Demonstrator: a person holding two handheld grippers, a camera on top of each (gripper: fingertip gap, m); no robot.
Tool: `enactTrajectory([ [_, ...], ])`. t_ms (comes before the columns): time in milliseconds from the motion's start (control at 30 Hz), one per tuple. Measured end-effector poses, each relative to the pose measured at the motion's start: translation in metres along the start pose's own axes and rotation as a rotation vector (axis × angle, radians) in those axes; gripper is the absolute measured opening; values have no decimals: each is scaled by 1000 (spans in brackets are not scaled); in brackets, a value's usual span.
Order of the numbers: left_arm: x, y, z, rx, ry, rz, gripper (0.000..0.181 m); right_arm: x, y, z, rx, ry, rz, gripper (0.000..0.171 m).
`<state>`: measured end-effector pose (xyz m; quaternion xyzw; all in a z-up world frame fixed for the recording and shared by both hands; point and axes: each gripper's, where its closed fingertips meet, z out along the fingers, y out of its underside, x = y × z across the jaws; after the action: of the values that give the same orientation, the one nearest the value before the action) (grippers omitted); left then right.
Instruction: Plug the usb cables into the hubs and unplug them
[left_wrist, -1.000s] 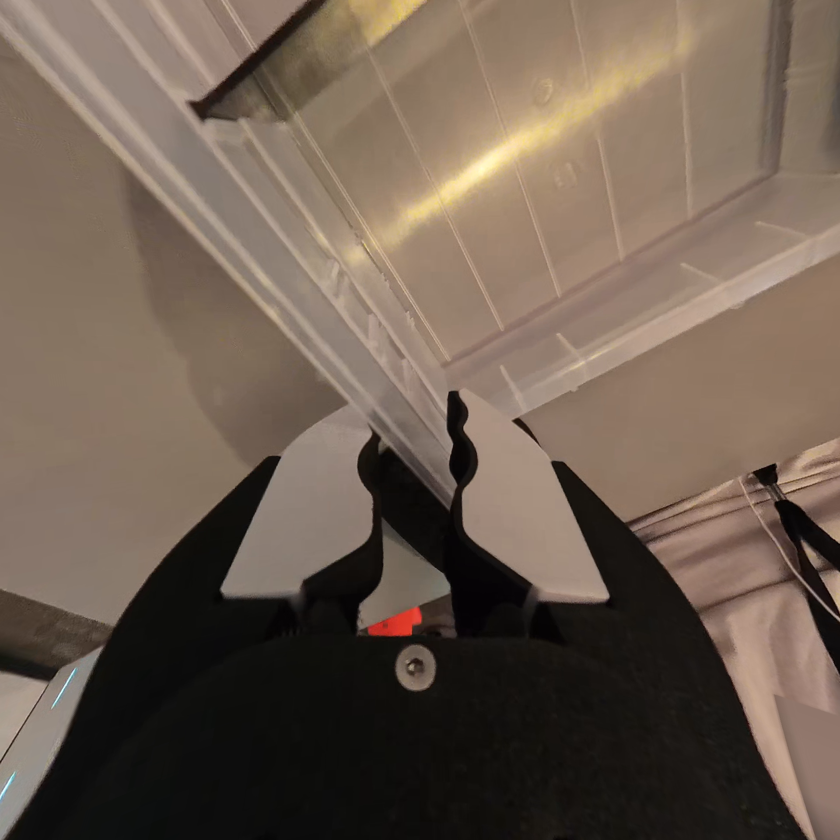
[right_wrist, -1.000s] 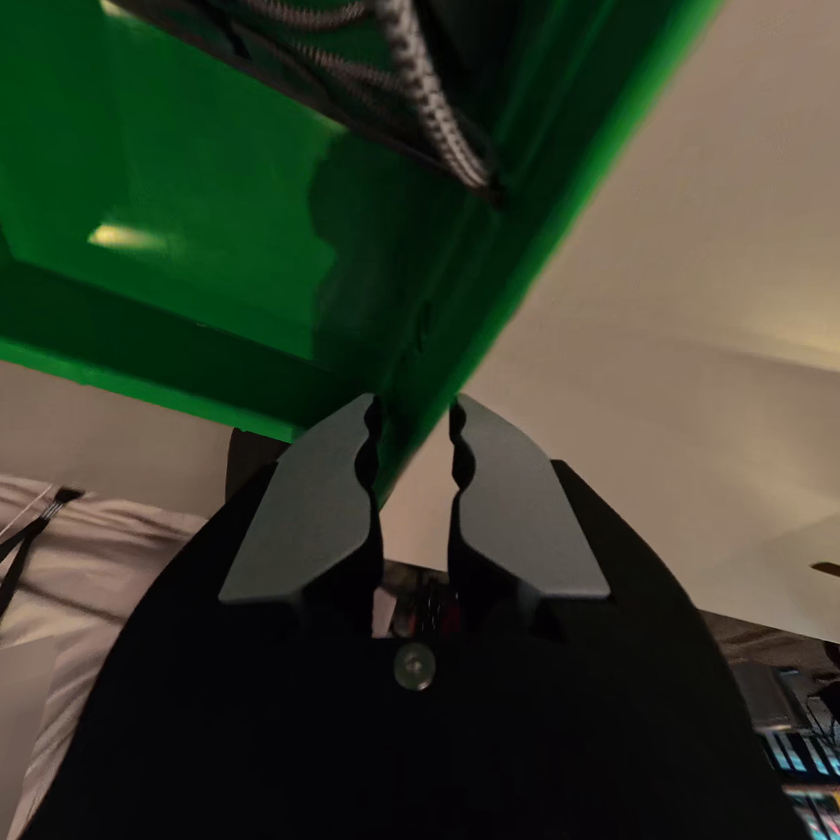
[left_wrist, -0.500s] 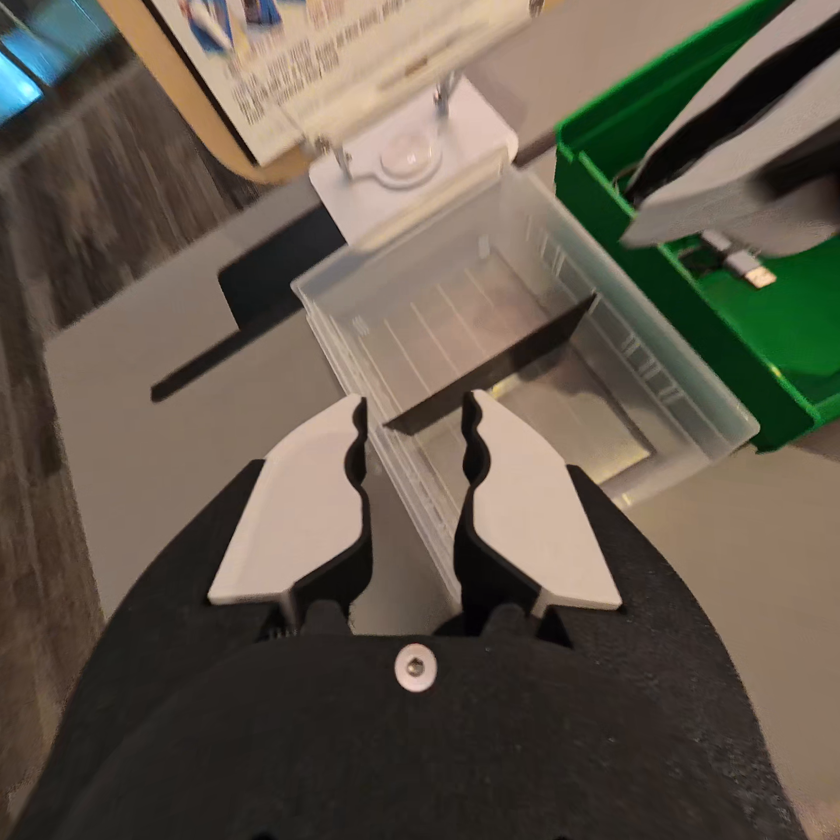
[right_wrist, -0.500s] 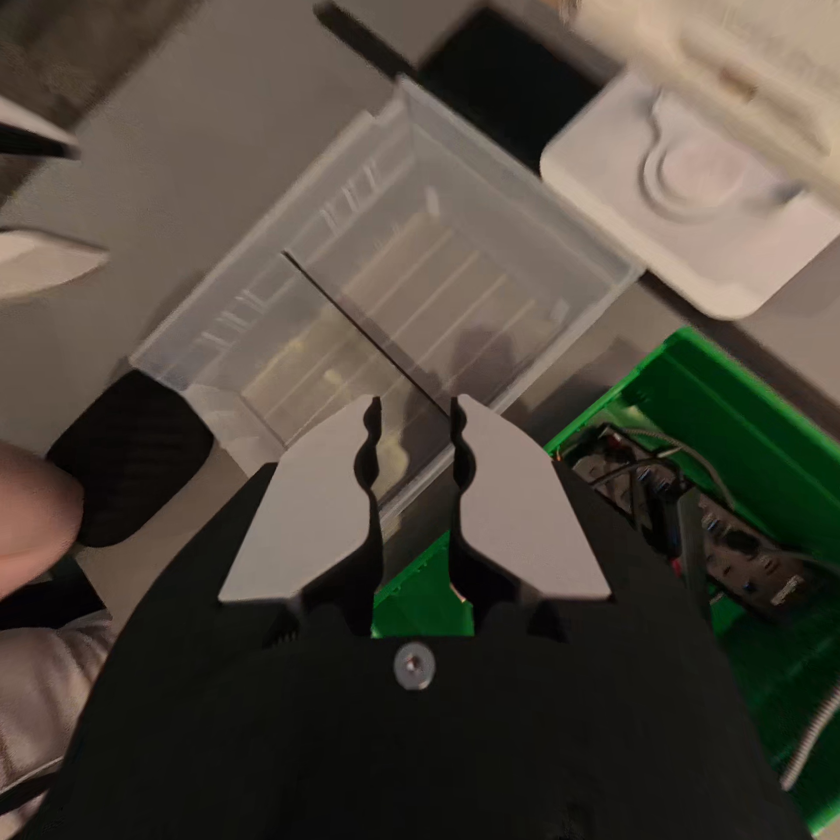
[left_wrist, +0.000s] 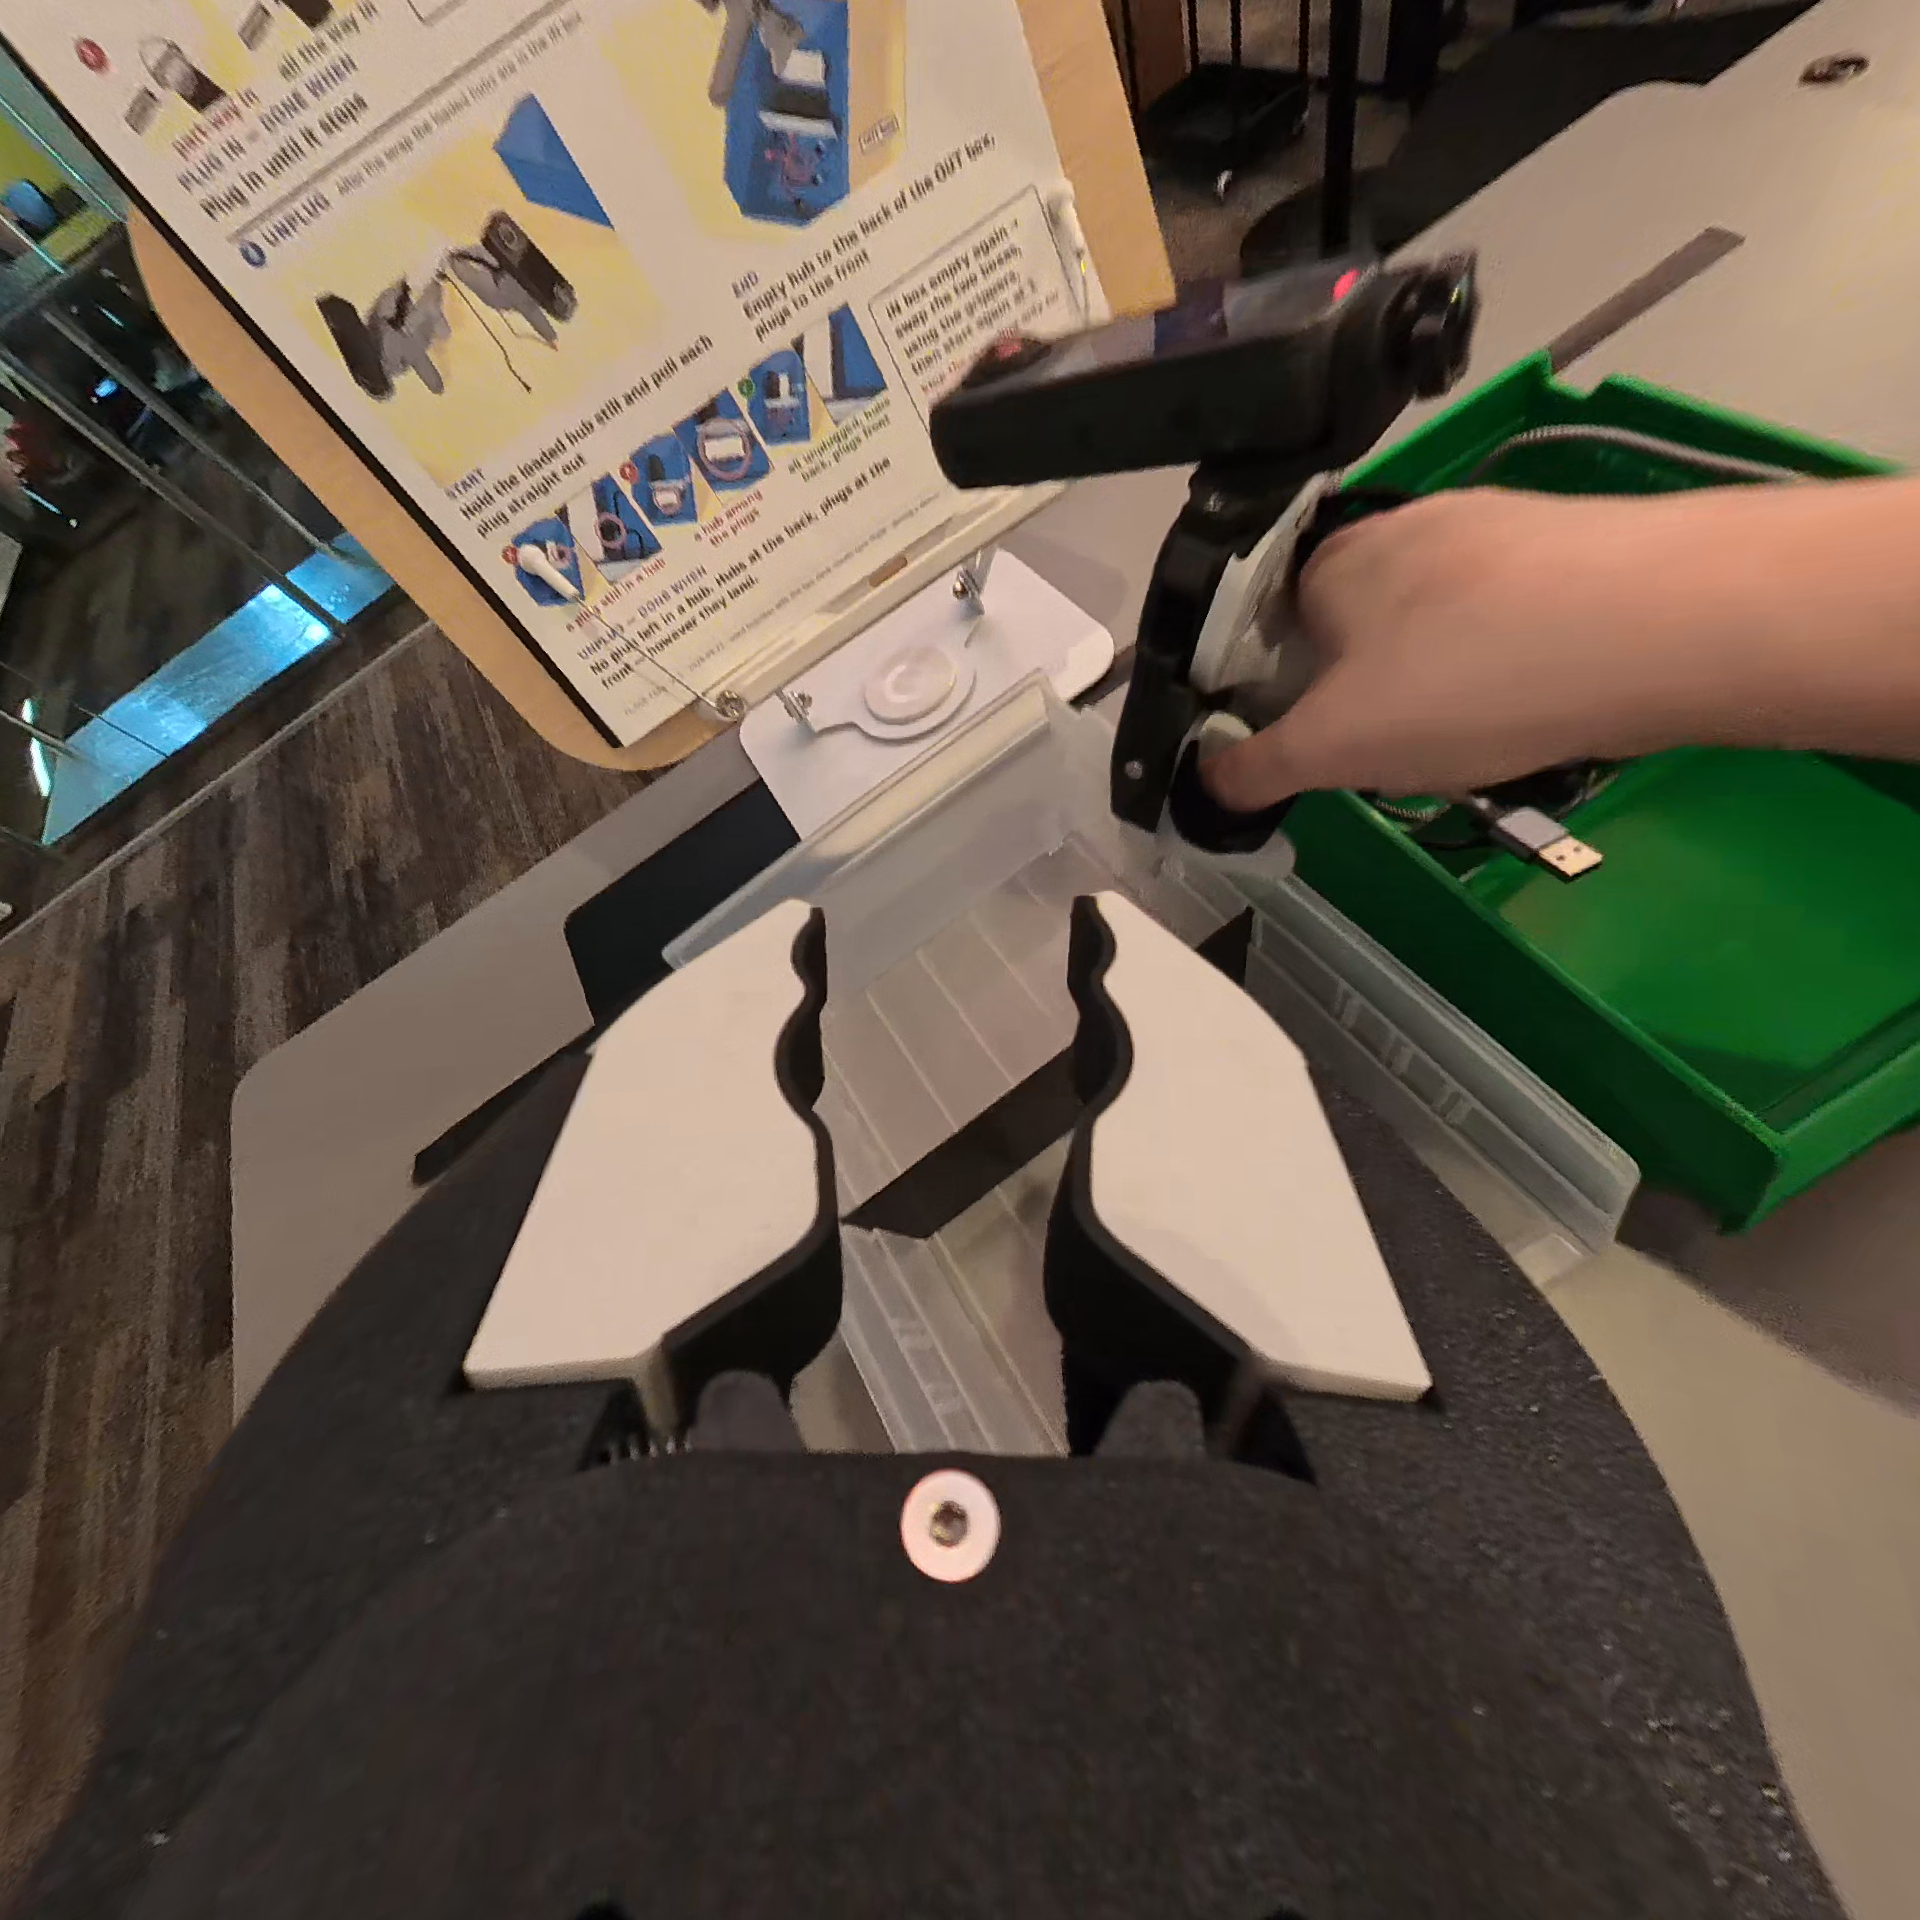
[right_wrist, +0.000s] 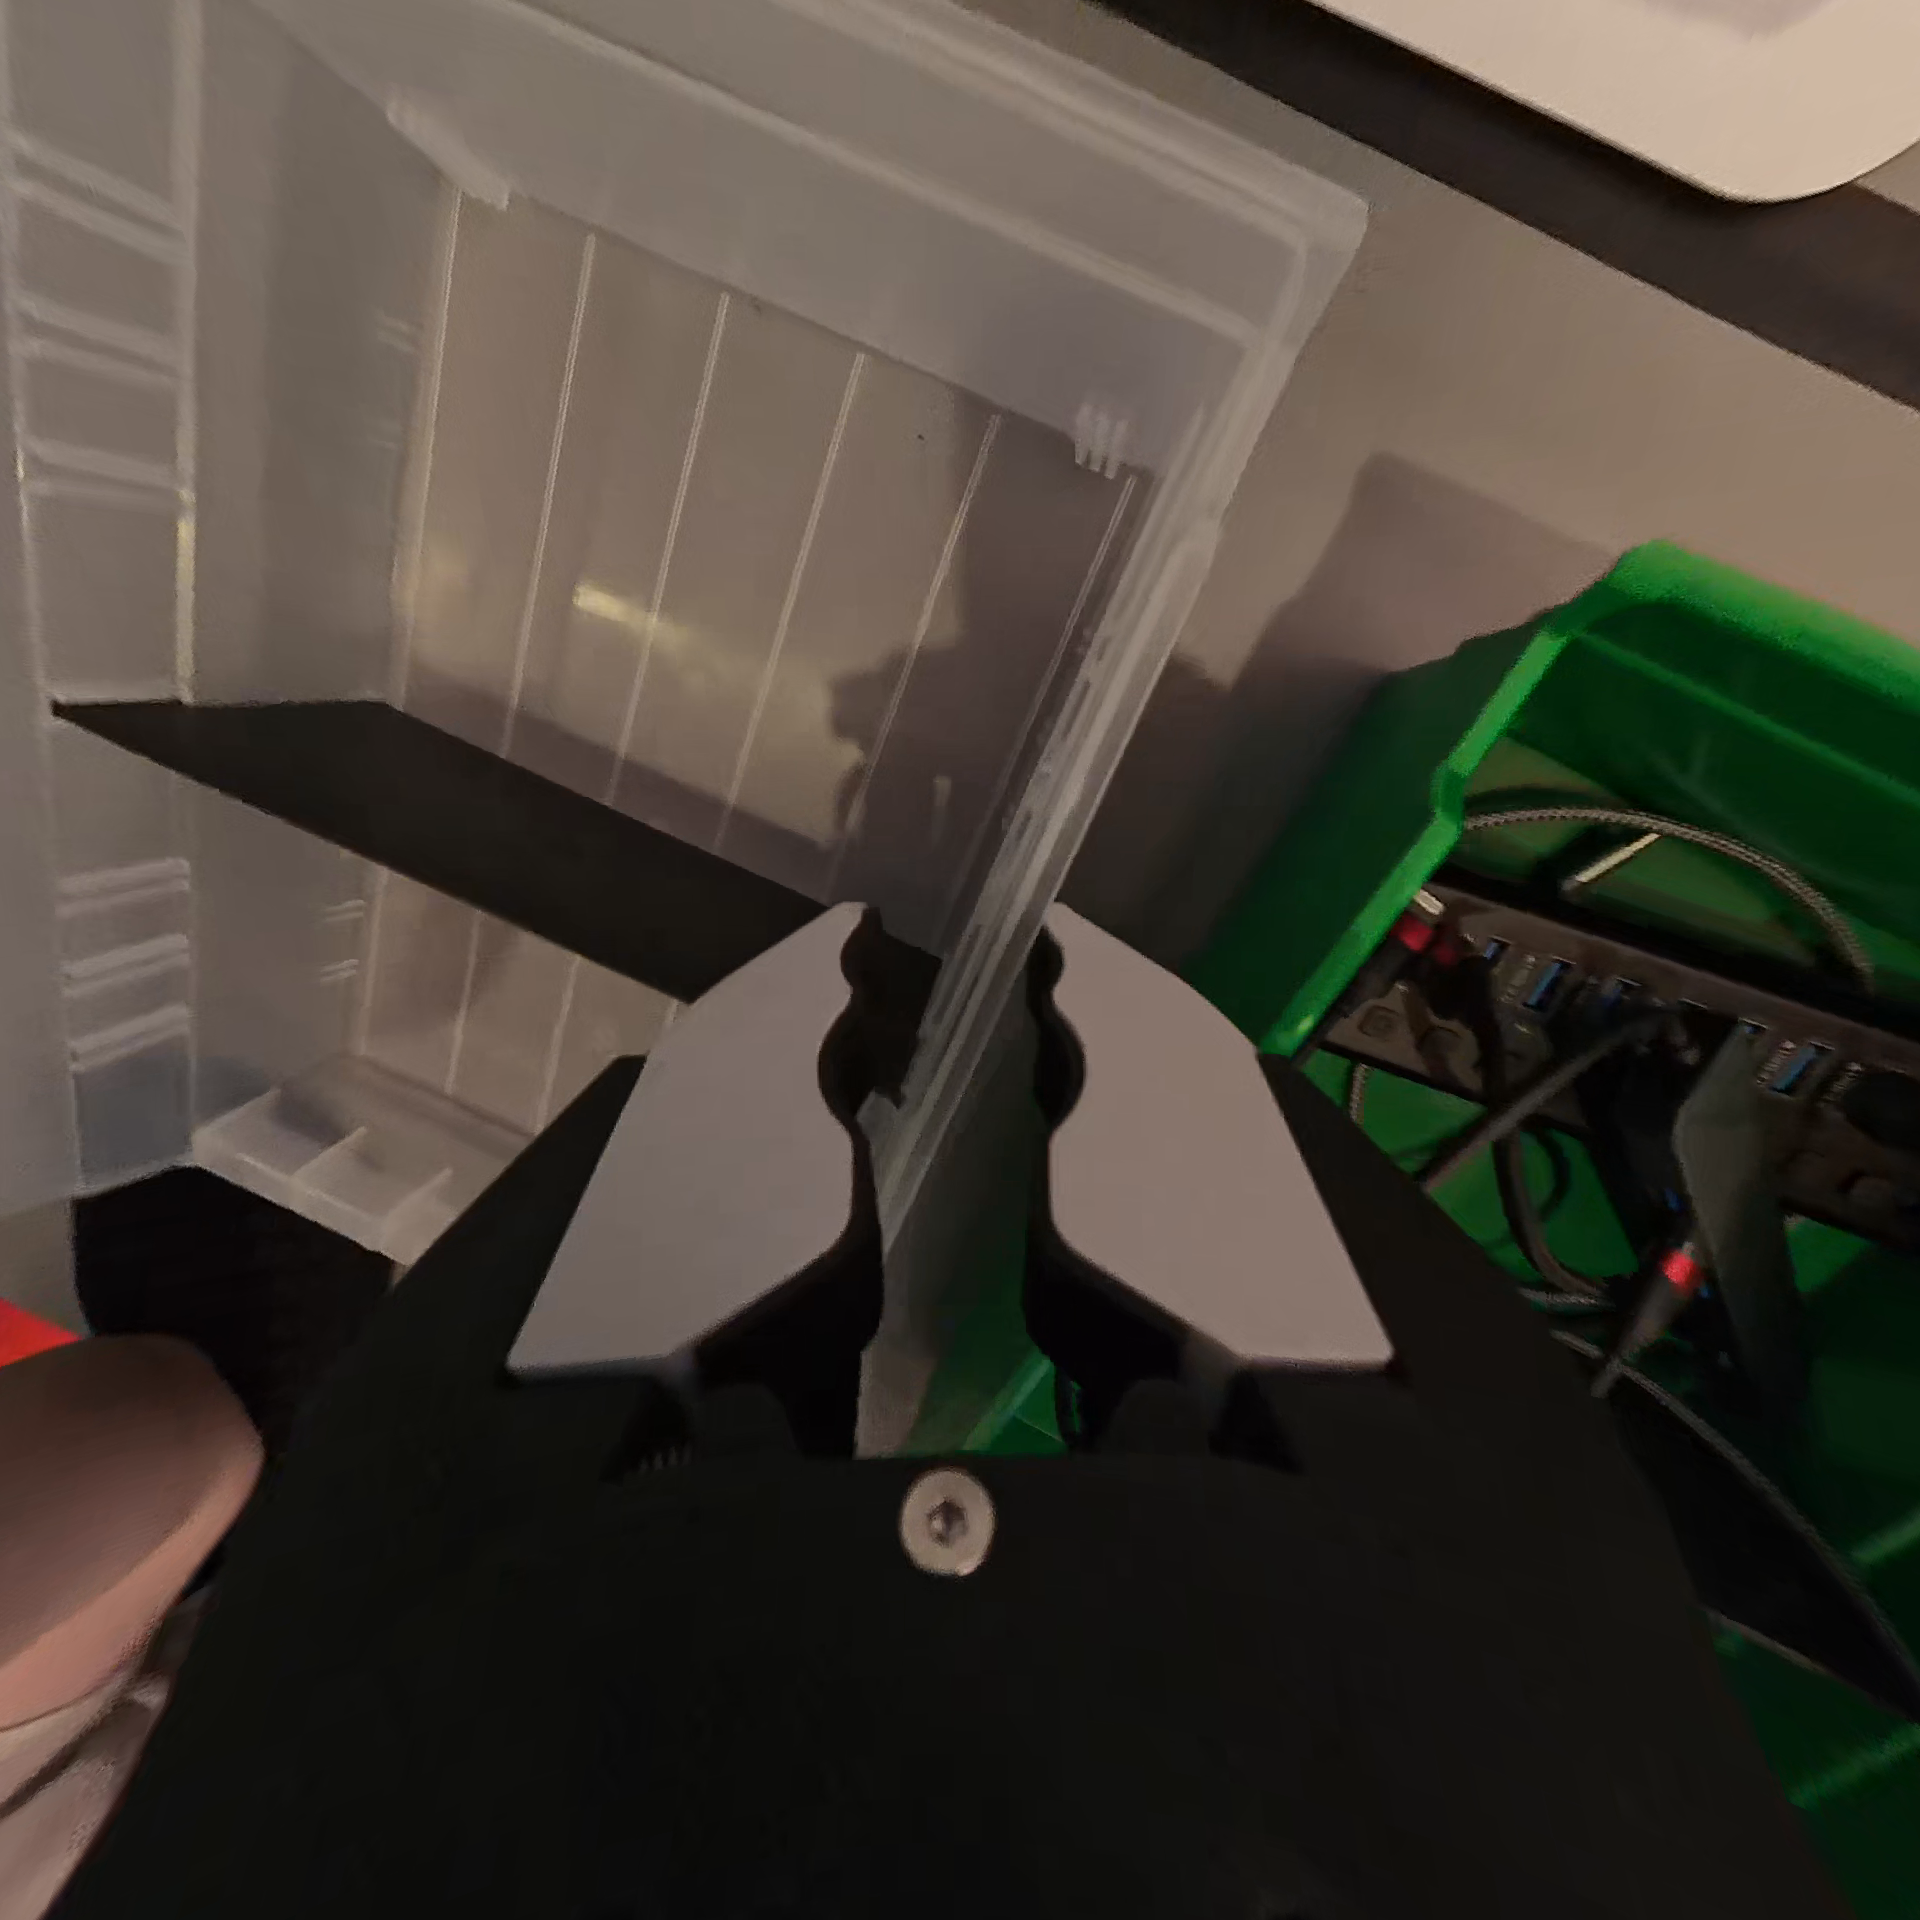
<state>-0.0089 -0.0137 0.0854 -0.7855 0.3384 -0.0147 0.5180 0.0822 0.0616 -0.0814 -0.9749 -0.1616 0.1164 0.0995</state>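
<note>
My left gripper (left_wrist: 945, 935) is open over the clear plastic bin (left_wrist: 1455, 1091), with the bin's near left wall between its jaws. My right gripper (right_wrist: 951, 945) is open with a narrow gap. It straddles the clear bin's right wall (right_wrist: 1039, 779), and a dark gap shows beside the left finger. It also shows in the left wrist view (left_wrist: 1148, 800), held by a hand (left_wrist: 1507, 644). A black divider (right_wrist: 468, 810) crosses the clear bin. The green bin (right_wrist: 1351, 883) beside it holds a dark USB hub (right_wrist: 1662, 1039) and tangled cables (right_wrist: 1558, 1143). A loose USB plug (left_wrist: 1548, 847) lies in it.
An instruction board (left_wrist: 727, 312) on a white stand base (left_wrist: 914, 686) rises just behind the clear bin. The grey table (left_wrist: 364, 1091) ends at the left, with dark floor (left_wrist: 208, 883) beyond. A thumb (right_wrist: 104, 1455) shows at the lower left. My right fingertips sit around 20 cm from my left ones. The loose USB plug (left_wrist: 1548, 847) lies some 12 cm from my right tips, 20 cm from my left tips.
Both grippers swung away from close views of the bins and came down over the clear bin. My left jaws widened. My right gripper settled onto the clear bin's right wall.
</note>
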Motion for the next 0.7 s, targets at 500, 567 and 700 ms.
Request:
enactTrajectory([
  [500,-13,-10,-6,86,-80,-12,46,0,-14,46,-110,-18,70,9],
  [567,-9,-11,-8,88,-58,-18,46,-1,-16,45,-113,-29,92,9],
  [700,-5,-18,-38,124,-54,-28,41,-20,-25,30,-132,-75,94,9],
])
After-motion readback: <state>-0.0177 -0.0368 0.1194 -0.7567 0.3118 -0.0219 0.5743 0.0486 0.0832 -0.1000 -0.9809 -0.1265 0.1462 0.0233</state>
